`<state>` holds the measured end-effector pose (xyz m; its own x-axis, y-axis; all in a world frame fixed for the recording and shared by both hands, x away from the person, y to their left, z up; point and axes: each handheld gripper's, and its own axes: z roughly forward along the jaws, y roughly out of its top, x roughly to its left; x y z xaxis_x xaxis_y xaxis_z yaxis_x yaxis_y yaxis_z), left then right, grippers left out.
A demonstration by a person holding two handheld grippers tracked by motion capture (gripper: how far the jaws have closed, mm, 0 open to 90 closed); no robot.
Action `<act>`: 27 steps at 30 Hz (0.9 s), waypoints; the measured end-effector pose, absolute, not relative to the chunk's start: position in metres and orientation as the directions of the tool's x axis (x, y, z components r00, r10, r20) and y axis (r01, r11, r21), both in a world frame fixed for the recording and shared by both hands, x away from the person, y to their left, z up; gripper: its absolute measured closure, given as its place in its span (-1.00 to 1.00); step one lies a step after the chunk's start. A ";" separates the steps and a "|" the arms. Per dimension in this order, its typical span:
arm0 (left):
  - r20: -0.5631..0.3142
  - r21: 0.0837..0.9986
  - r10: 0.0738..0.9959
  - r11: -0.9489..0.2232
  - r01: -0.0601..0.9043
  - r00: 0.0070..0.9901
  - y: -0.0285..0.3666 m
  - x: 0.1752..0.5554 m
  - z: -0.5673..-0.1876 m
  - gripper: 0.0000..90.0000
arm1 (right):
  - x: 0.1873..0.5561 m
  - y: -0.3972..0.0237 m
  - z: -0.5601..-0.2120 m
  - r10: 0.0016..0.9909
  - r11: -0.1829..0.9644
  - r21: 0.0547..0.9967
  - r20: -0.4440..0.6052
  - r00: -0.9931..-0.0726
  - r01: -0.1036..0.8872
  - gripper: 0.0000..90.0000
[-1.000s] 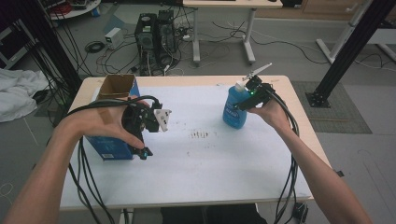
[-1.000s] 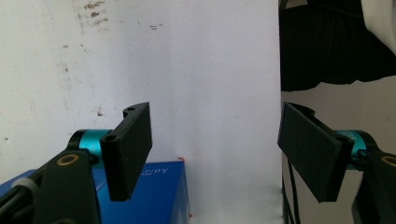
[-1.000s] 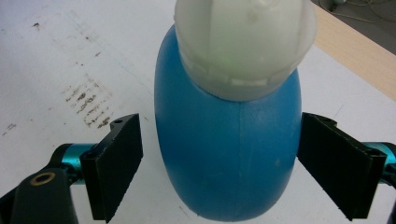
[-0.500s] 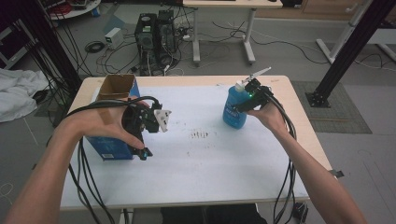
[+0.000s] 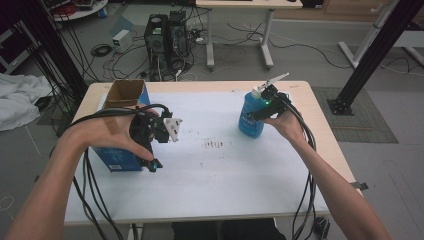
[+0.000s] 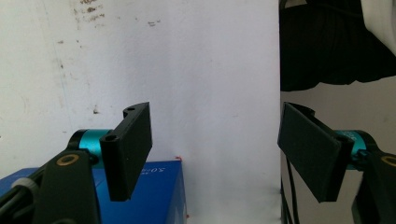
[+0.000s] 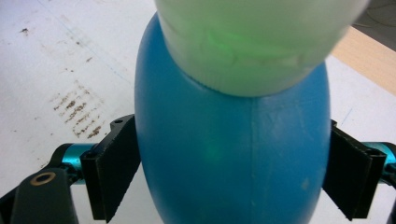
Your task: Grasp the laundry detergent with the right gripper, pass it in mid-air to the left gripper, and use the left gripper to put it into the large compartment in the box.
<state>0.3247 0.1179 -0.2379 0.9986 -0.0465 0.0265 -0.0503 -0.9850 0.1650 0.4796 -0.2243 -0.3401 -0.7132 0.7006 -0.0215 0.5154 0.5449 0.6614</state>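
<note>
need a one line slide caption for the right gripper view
Right tool with its black jaws closed on the sides of a blue plastic pump bottle above a stained white tabletop.

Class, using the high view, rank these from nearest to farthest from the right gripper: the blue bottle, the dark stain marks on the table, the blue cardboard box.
1. The blue bottle: between the jaws of the right gripper, at the table's right side.
2. The dark stain marks: mid-table, left of the bottle.
3. The blue cardboard box: far left, beside the left gripper.
</note>
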 end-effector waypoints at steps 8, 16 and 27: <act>0.023 0.167 -0.044 -0.985 -0.048 0.999 0.119 0.325 -0.239 -0.41 | 0.482 -0.224 -0.343 0.691 0.552 0.654 -0.012 -0.723 0.517 -0.60; 0.022 0.168 -0.043 -0.985 -0.046 0.999 0.120 0.326 -0.240 -0.41 | 0.483 -0.224 -0.344 0.693 0.547 0.658 -0.007 -0.721 0.518 -0.59; 0.020 0.174 -0.043 -0.984 -0.046 0.999 0.121 0.327 -0.242 -0.41 | 0.482 -0.222 -0.345 0.687 0.551 0.660 -0.012 -0.726 0.510 -0.45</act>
